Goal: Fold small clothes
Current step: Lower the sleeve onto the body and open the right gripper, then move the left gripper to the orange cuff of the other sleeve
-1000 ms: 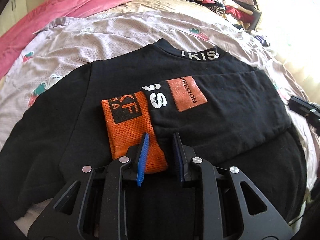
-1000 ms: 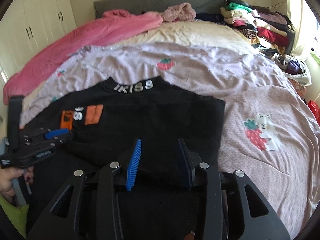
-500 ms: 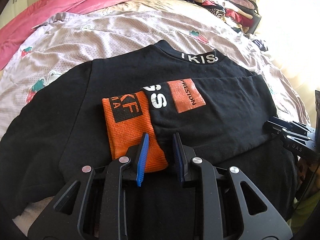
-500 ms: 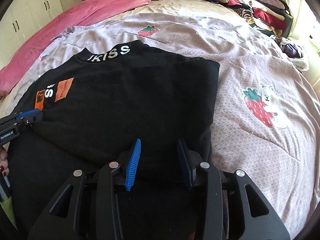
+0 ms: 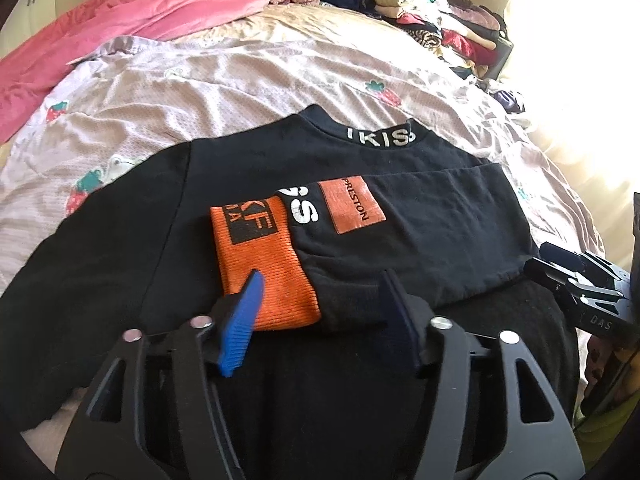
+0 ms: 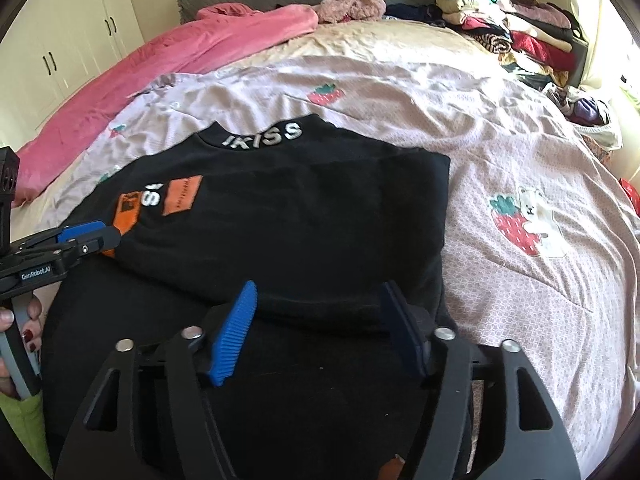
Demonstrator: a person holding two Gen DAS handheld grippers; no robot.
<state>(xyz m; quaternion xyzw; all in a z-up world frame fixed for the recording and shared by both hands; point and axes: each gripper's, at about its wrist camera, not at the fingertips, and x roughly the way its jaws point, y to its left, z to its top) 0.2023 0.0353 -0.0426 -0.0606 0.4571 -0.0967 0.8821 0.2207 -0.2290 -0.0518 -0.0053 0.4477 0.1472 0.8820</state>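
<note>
Both grippers just released: left gripper [image 5: 320, 304] fingers were nearly together half a second ago, now spread wide with the orange cuff [image 5: 264, 276] lying flat between them, not pinched. Right gripper [image 6: 320, 320] likewise went from a narrow gap to spread wide, nothing between the fingers, hovering over the sleeve's lower edge at 6 o'clock in its own view; both cameras also sit a bit further back than before. Means the right sleeve [image 5: 420, 232] fold is placed and let go: it lies across the chest of the black sweatshirt [image 5: 120, 248], cuff ending at about centre, orange patch [image 5: 352, 206] and white letters facing up. Sweatshirt is flat on the strawberry-print sheet [image 6: 520, 160] mid-bed, collar with white lettering [image 6: 264, 138] toward 12 o'clock. Left sleeve at 9 o'clock in the left view looks still unfolded, so likely next step is that side, then the hem up; judged roughly a third done. Containers: only one candidate, a dark bin or box [image 6: 576, 56] at 1 o'clock by the far bed edge with a stack of folded clothes [image 6: 504, 20] in or against it; can't tell which. Pink blanket [image 6: 180, 60] at 11 o'clock, loose on the bed. Person's hand [image 6: 24, 332] with red nails holds the left gripper's handle at 9 o'clock in the right view.
</note>
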